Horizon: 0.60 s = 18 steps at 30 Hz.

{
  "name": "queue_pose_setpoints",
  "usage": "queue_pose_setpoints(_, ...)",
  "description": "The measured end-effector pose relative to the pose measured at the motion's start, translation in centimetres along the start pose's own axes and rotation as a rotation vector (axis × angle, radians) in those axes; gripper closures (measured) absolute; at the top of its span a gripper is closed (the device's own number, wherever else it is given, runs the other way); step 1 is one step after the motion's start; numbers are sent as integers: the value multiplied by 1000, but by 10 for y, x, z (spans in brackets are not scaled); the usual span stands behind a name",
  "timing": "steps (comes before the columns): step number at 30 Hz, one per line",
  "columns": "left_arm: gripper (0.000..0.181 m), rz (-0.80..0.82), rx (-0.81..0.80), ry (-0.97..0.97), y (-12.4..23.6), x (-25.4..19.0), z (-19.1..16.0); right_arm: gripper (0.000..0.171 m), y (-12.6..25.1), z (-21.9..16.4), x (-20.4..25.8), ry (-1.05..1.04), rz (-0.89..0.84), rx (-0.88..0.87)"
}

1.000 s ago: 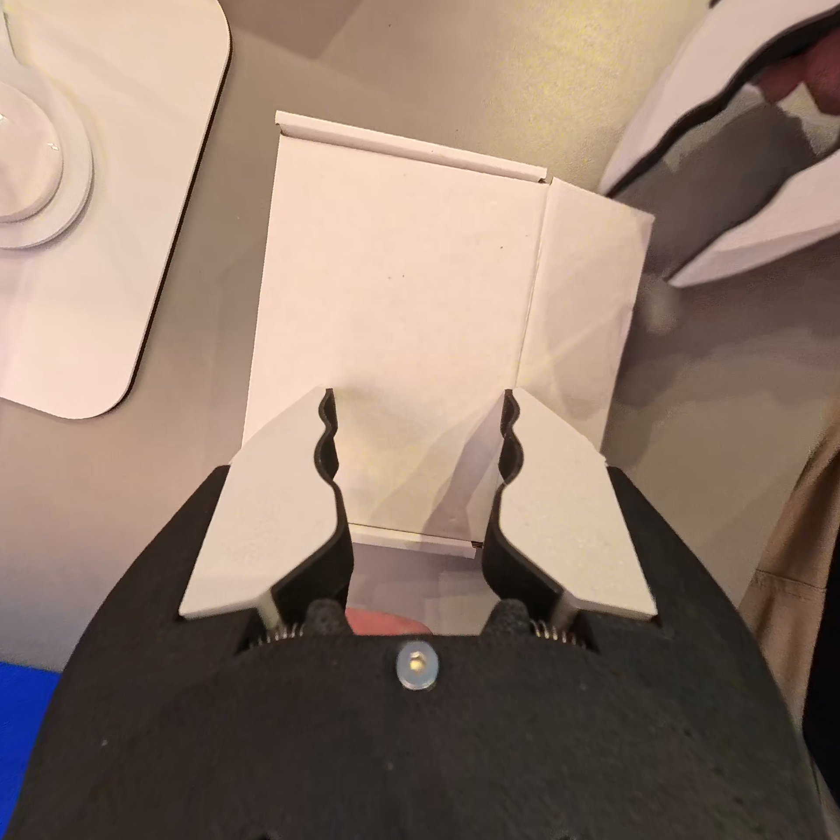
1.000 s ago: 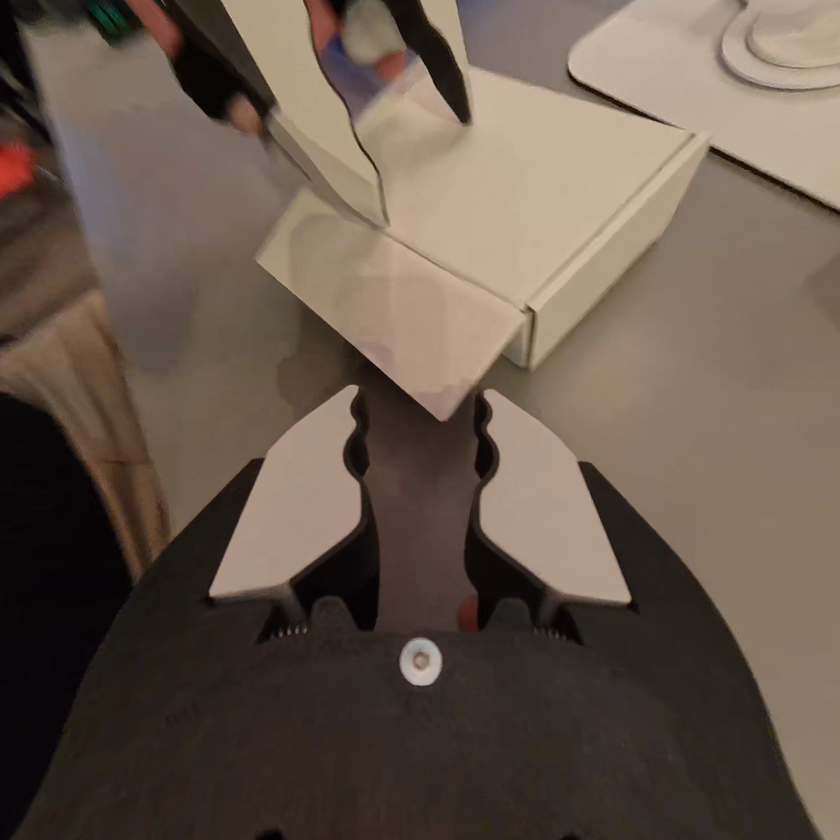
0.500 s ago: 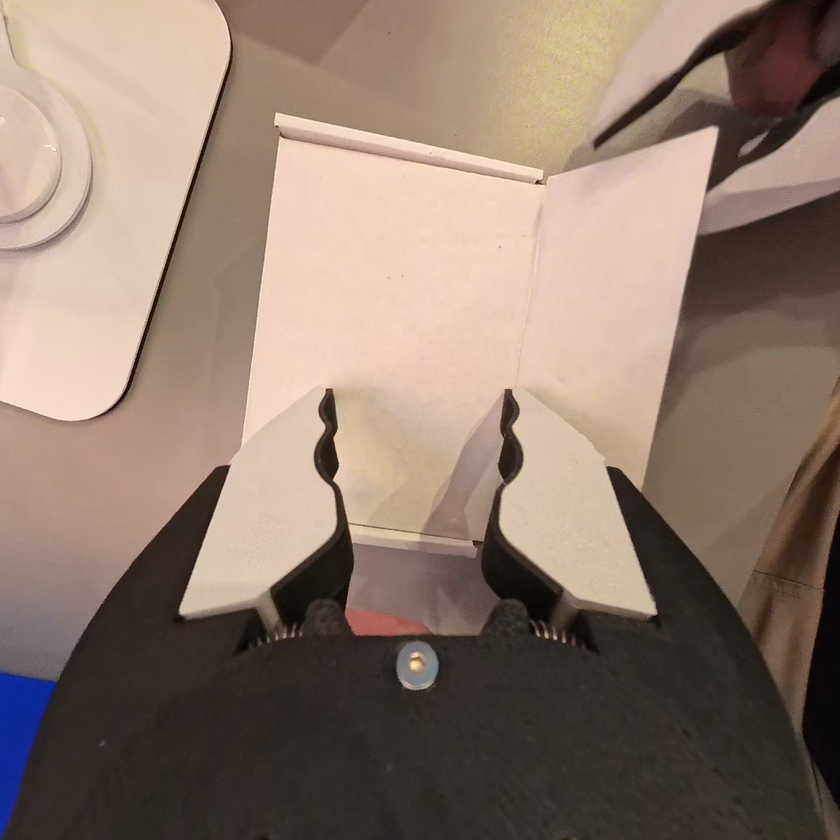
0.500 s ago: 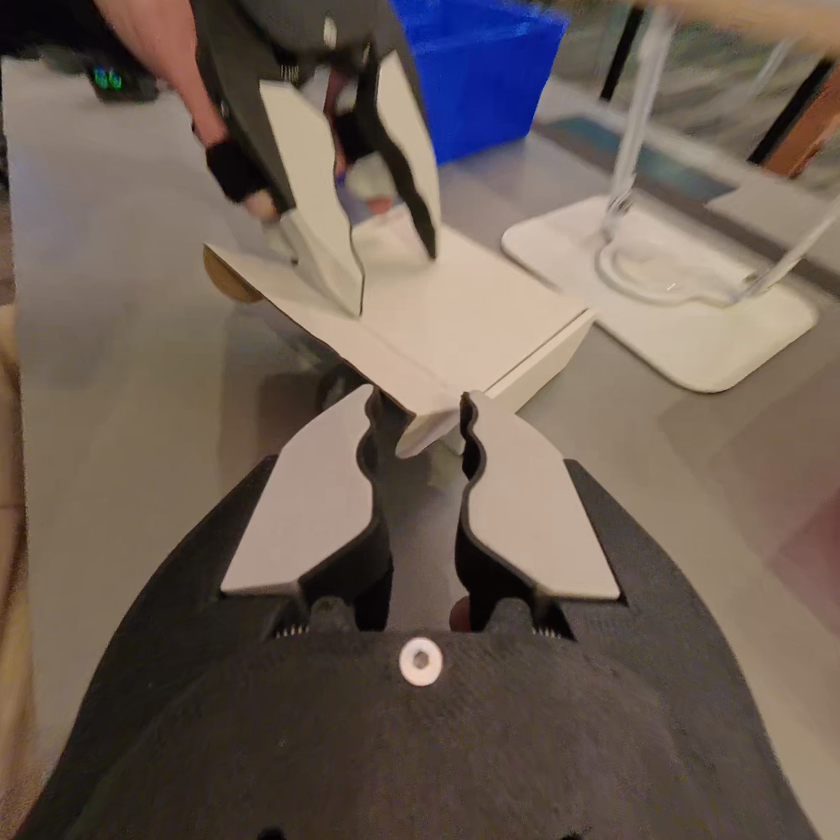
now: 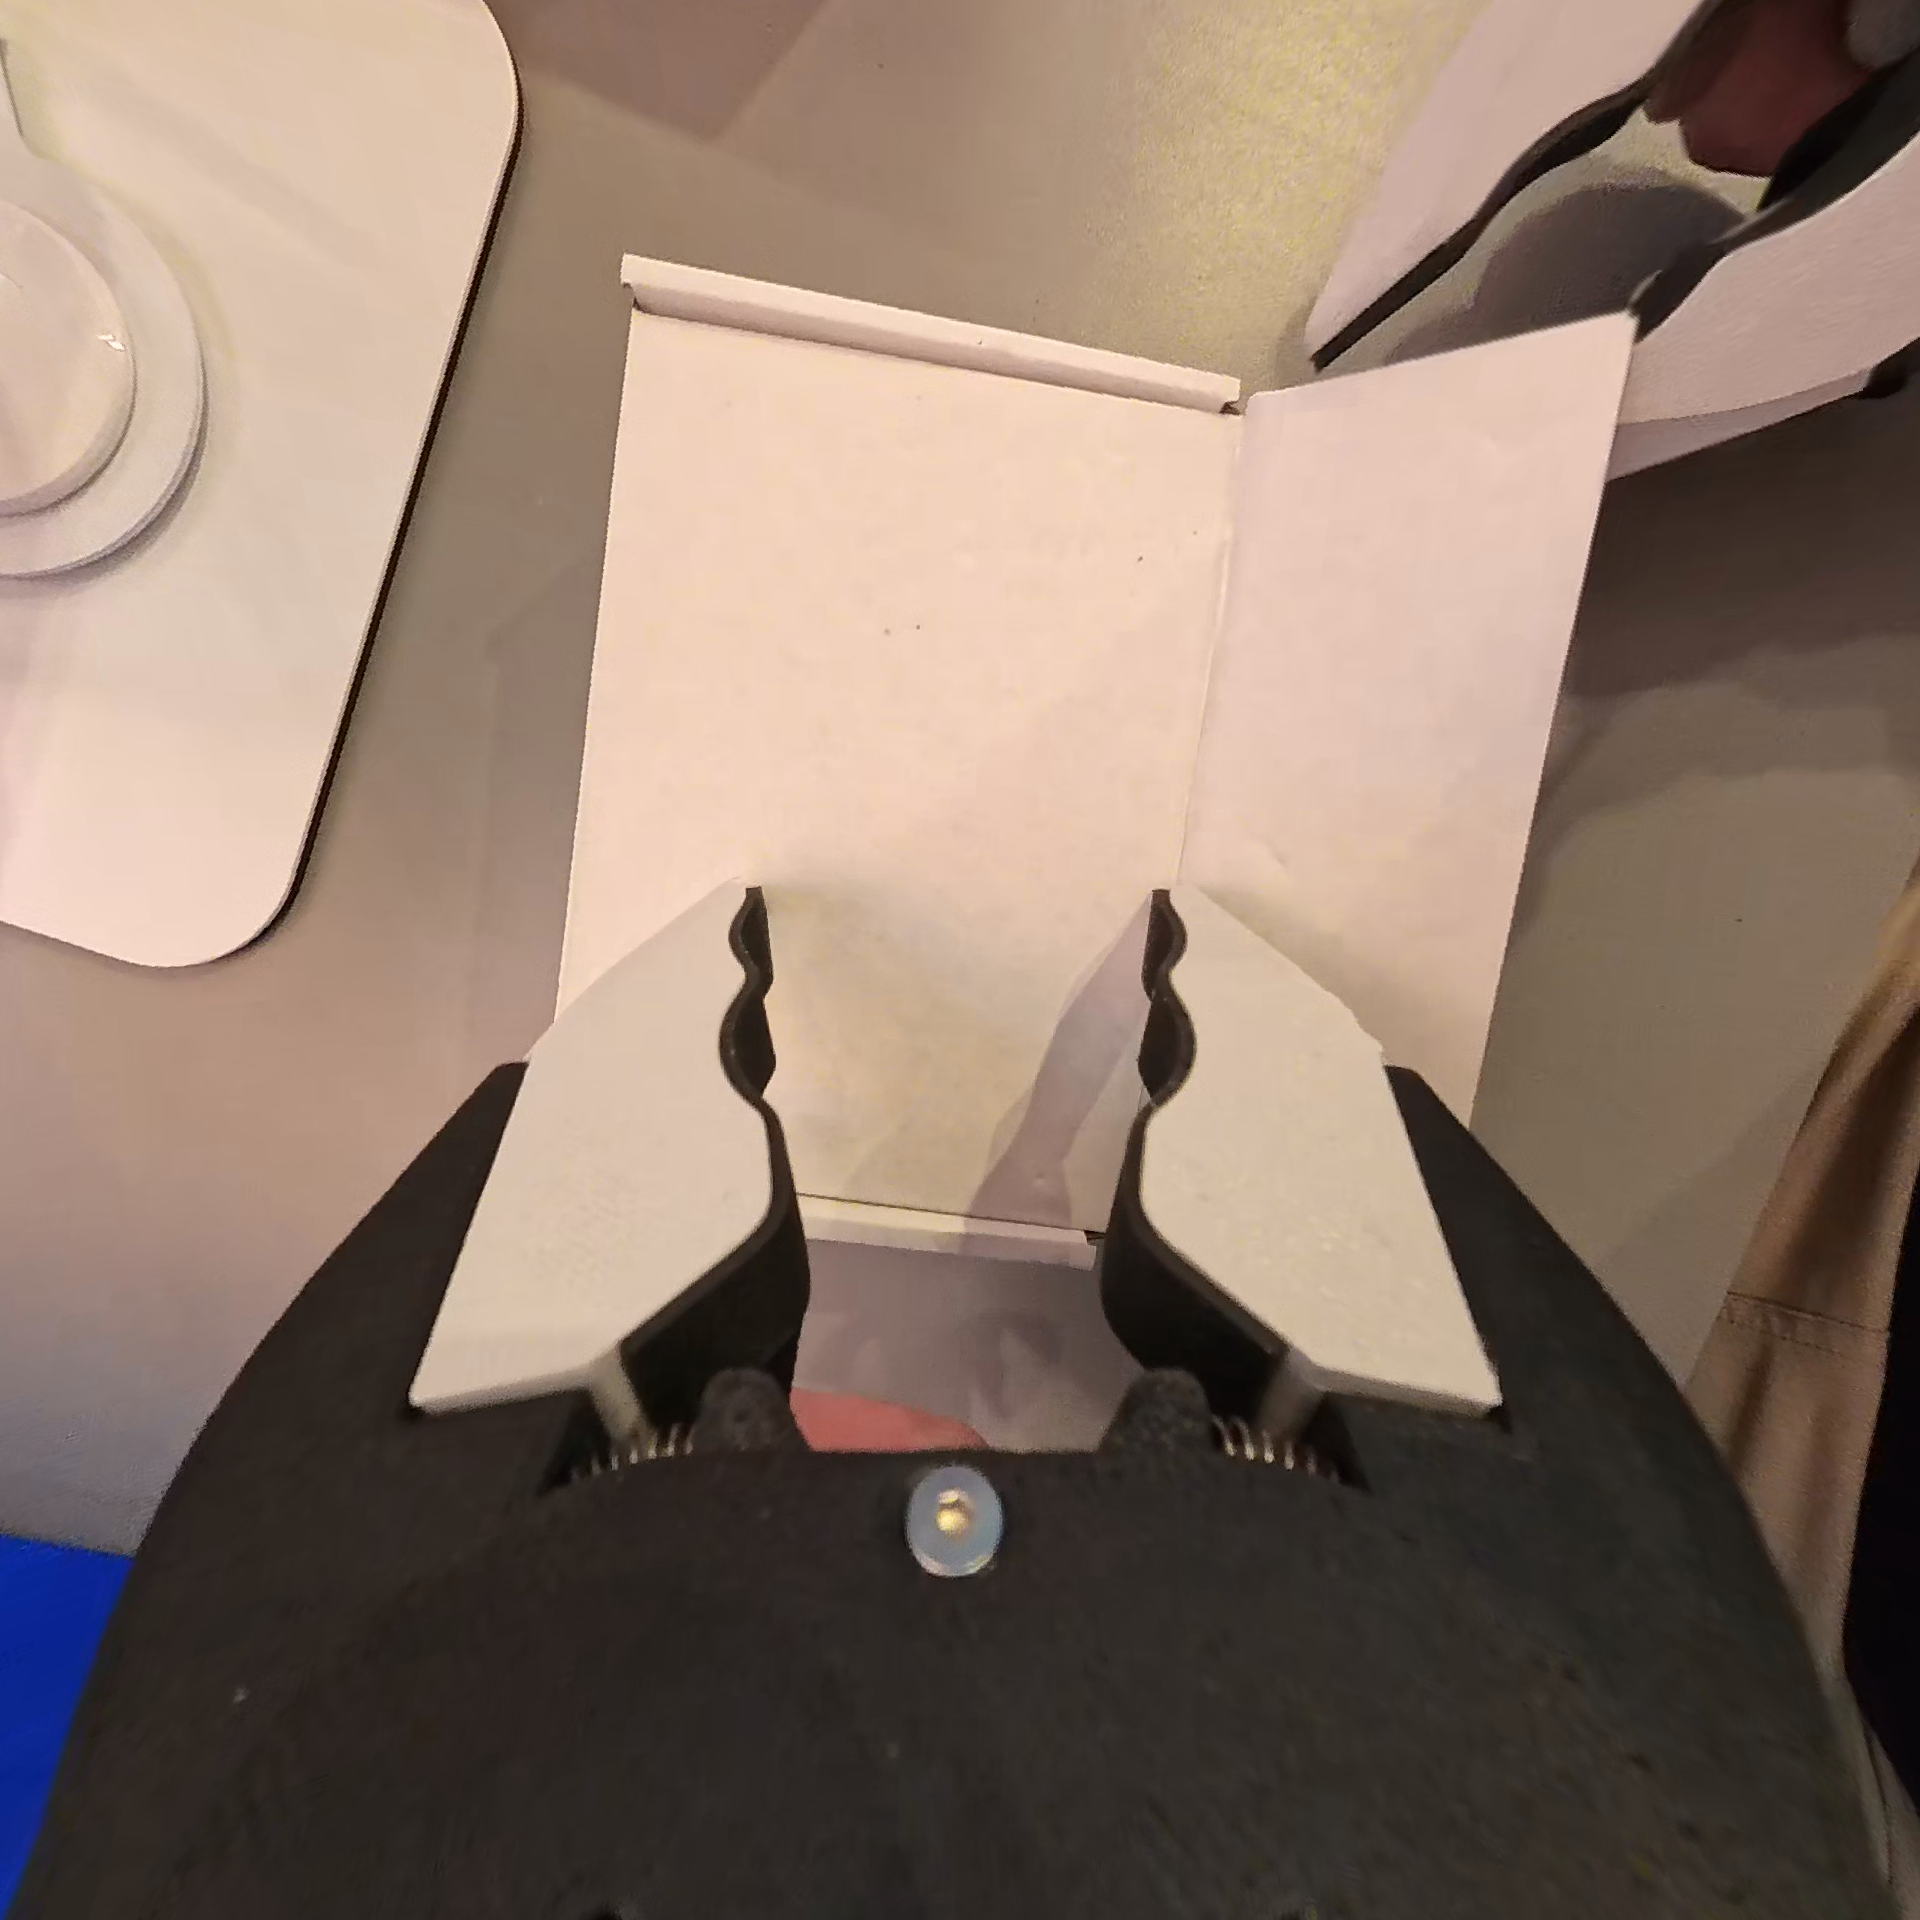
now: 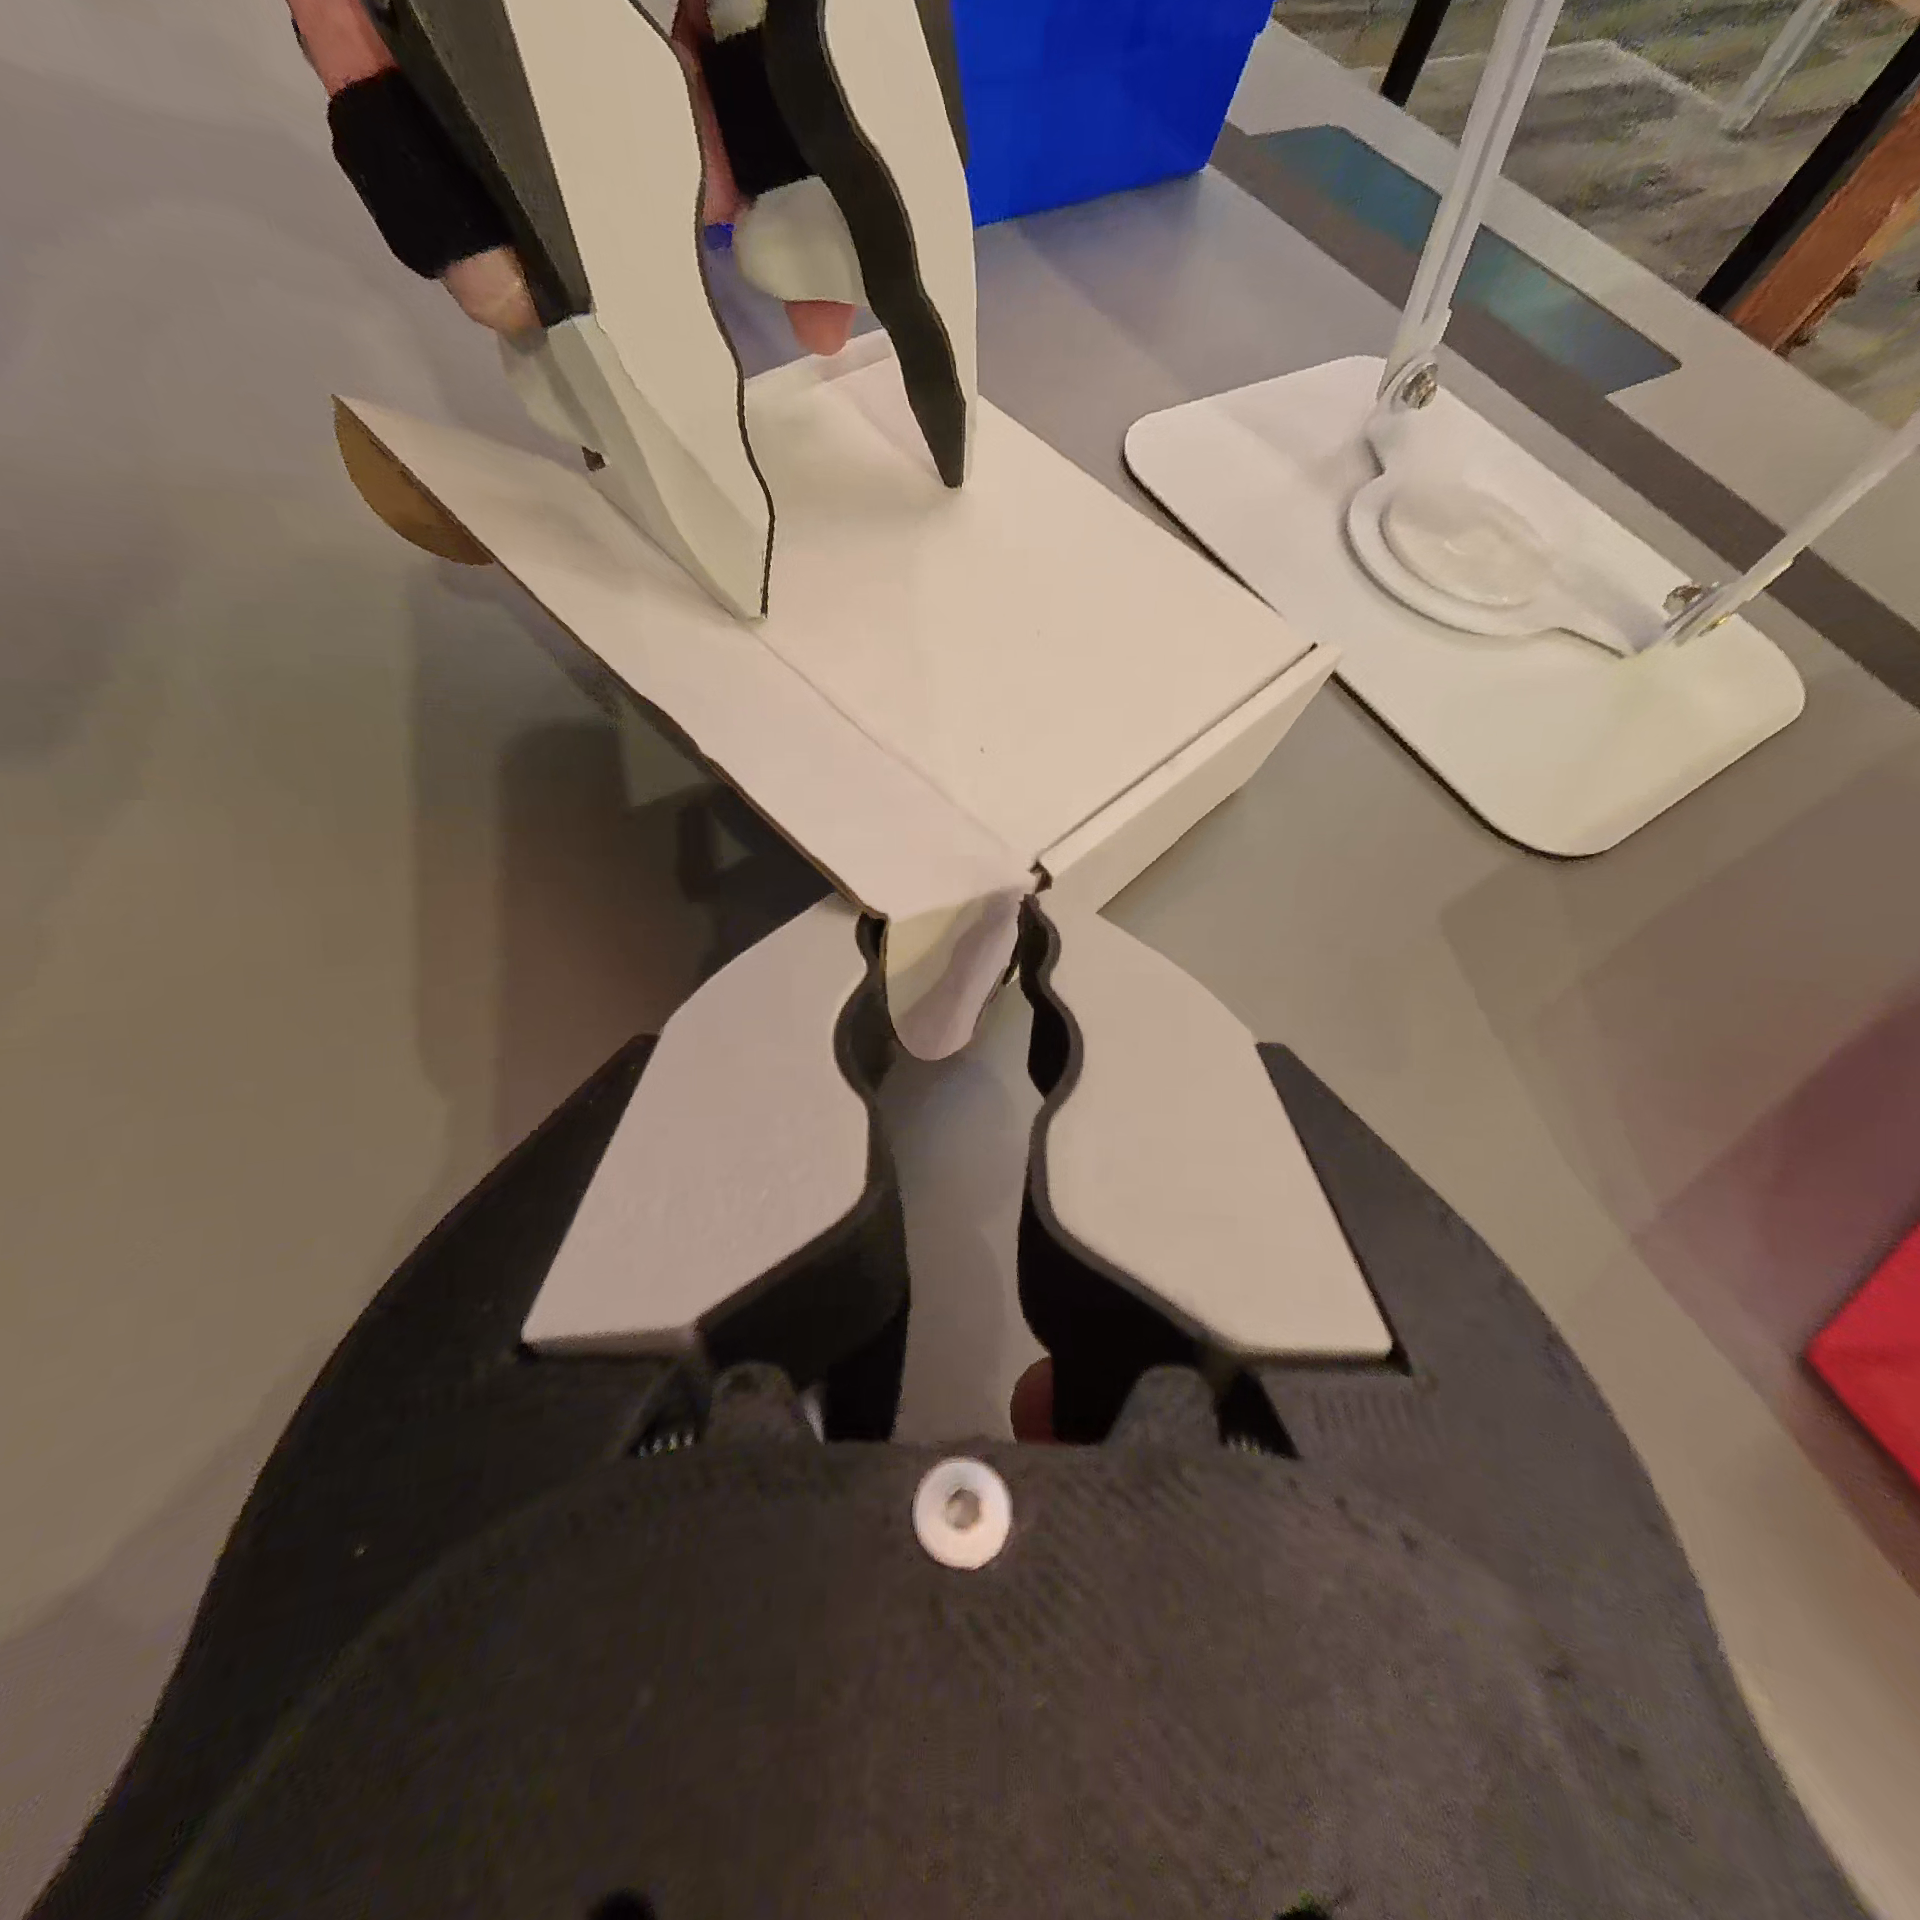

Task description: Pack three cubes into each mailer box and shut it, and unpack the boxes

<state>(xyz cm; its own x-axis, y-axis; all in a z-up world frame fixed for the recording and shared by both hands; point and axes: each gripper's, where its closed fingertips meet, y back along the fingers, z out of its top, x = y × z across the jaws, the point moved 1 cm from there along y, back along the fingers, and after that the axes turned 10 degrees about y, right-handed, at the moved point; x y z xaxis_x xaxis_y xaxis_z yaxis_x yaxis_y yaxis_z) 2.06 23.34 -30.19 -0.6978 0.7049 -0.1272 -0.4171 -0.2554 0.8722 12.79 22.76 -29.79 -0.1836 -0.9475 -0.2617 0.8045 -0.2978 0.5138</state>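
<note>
One grey table (image 6: 260, 935) under everything, white stand base (image 6: 1507, 665) on the far right. White mailer box (image 5: 904, 665) sitting mid-table, lid down, front flap (image 5: 1392, 644) swung out flat. Left gripper (image 5: 956, 914) spread wide, tips parked on the lid. Right gripper (image 6: 940, 930) pinching the little tab (image 6: 951, 977) at the flap's corner, almost pressed together

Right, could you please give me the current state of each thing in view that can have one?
Mailer box: lid down flat, front flap pulled out level with it.
Ear tab: bent down, between the right fingers.
Left gripper: open, fingertips resting on the lid.
Right gripper: nearly shut around the ear tab.
</note>
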Motion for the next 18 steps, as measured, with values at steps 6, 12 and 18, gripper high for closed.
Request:
queue_pose_setpoints(6, 112, 2, -5, 0, 0, 0, 0, 144, -3, -5, 8, -171, 109, -42)
queue_pose_setpoints(12, 113, 5, -11, -11, 1, 1, 1, 143, -7, -8, 10, -230, 137, -48)
queue_pose_setpoints(18, 109, 4, -38, 5, 3, 2, 0, 150, -9, -15, 4, -208, 112, -10)
